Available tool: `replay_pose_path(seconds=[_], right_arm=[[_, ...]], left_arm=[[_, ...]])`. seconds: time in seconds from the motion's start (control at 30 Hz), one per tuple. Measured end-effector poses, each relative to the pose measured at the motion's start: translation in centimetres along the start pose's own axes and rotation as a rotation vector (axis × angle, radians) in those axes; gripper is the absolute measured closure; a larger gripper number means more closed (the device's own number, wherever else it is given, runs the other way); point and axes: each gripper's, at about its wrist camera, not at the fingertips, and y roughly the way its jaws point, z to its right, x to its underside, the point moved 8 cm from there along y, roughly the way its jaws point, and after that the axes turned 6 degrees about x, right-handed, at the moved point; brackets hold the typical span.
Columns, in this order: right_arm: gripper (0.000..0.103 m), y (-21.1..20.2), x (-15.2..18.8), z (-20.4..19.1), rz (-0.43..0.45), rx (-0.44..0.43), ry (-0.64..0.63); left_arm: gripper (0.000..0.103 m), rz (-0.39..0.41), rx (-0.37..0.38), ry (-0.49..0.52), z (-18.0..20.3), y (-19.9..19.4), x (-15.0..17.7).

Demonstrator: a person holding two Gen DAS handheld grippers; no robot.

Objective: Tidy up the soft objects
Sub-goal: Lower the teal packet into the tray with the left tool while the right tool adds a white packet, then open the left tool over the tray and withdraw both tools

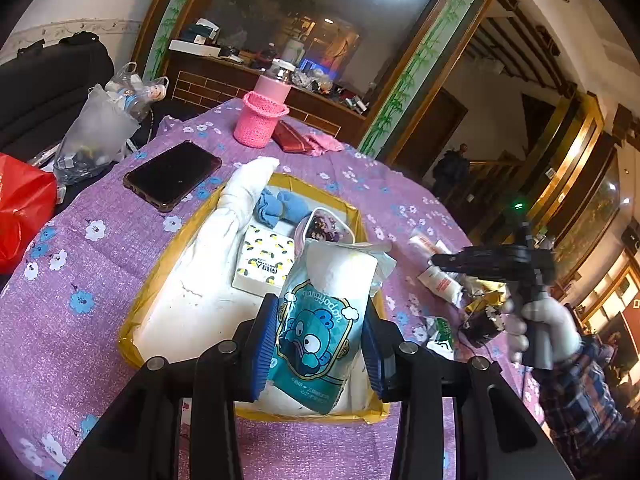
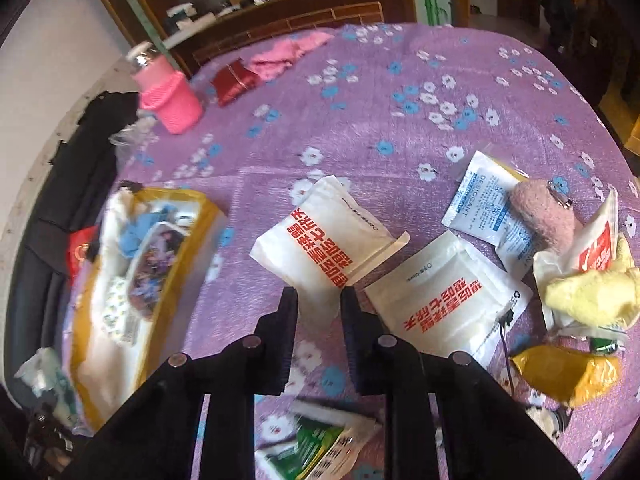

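Note:
My left gripper is shut on a teal cartoon tissue pack and holds it over the yellow-edged box. The box holds a white cloth, a blue cloth, a lemon-print pack and a printed pouch. My right gripper is open above the table, its fingertips at the near edge of a white packet with red print. A second such packet lies to its right. The box also shows at the left of the right wrist view.
The purple flowered tablecloth carries desiccant sachets, a pink plush, a yellow cloth, a yellow bag, a green packet, a pink knitted cup, a red pouch and a phone.

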Motion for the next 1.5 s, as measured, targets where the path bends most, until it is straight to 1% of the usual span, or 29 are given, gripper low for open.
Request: replay_pose_path(seconds=[0.1,0.27,0.33,0.4,0.47,0.5,0.53,0.6,0.67,0.83,0.93,1.0,1.13,1.23,1.3,1.33,1.37,1.5], right_arm=[[0.082,-1.3,0.5,-1.5,0.016,-0.036,-0.028],[0.082,-2.4,1.6,-5.3,0.013,-0.103,-0.095],[0.082,-2.7,2.2,-7.1,0.007,-0.128,-0.124],[0.082,-2.7,2.5,-8.8,-0.005,-0.151,-0.151],[0.082,-2.7,3.1,-10.7,-0.02,-0.173,-0.185],[0.082,-2.6,3.5,-11.4,-0.027,-0.179,-0.201],[0.082,-2.6,4.0,-12.5,-0.039,-0.189,-0.227],[0.082,-2.3,4.9,-14.2,-0.061,-0.202,-0.267],[0.082,-1.9,6.0,-16.0,-0.089,-0.213,-0.316],[0.082,-0.4,8.5,-18.8,-0.157,-0.201,-0.401],[0.082,0.8,9.3,-19.4,-0.194,-0.167,-0.43],[0.081,1.6,9.5,-19.7,-0.213,-0.138,-0.435],[0.08,2.6,9.1,-19.7,-0.206,-0.079,-0.445],[0.071,2.4,9.3,-20.0,-0.193,-0.089,-0.455],[0.059,1.6,9.6,-20.2,-0.179,-0.121,-0.463],[0.056,0.9,9.6,-20.1,-0.161,-0.13,-0.467],[0.05,0.5,9.6,-20.0,-0.144,-0.128,-0.47],[0.047,-2.3,9.3,-18.6,-0.064,-0.158,-0.444]], left_arm=[[0.062,-0.019,-0.02,-0.002,-0.2,0.5,0.0],[0.061,-0.081,-0.084,0.007,-1.1,2.6,-0.6],[0.058,-0.107,-0.098,0.004,-1.5,3.8,-0.9],[0.05,-0.127,-0.137,-0.005,-2.2,4.9,-1.3],[0.047,-0.138,-0.185,-0.039,-3.6,5.9,-1.8],[0.047,-0.147,-0.195,-0.052,-4.1,6.2,-1.9],[0.046,-0.161,-0.2,-0.075,-4.8,6.6,-2.0],[0.044,-0.172,-0.173,-0.126,-5.5,6.5,-2.0],[0.044,-0.148,-0.145,-0.135,-5.4,5.5,-2.0],[0.043,-0.062,-0.123,-0.172,-5.7,2.0,-2.5],[0.042,-0.004,-0.124,-0.197,-6.1,0.0,-2.7],[0.038,0.025,-0.128,-0.208,-6.3,-1.0,-2.7],[0.038,0.062,-0.147,-0.202,-6.3,-1.9,-2.5],[0.038,0.068,-0.163,-0.188,-6.2,-2.0,-2.4],[0.038,0.068,-0.151,-0.195,-6.2,-2.1,-2.3],[0.038,0.07,-0.15,-0.196,-6.2,-2.2,-2.3],[0.037,0.071,-0.153,-0.193,-6.2,-2.2,-2.3],[0.035,0.076,-0.154,-0.196,-5.9,-2.6,-2.3]])
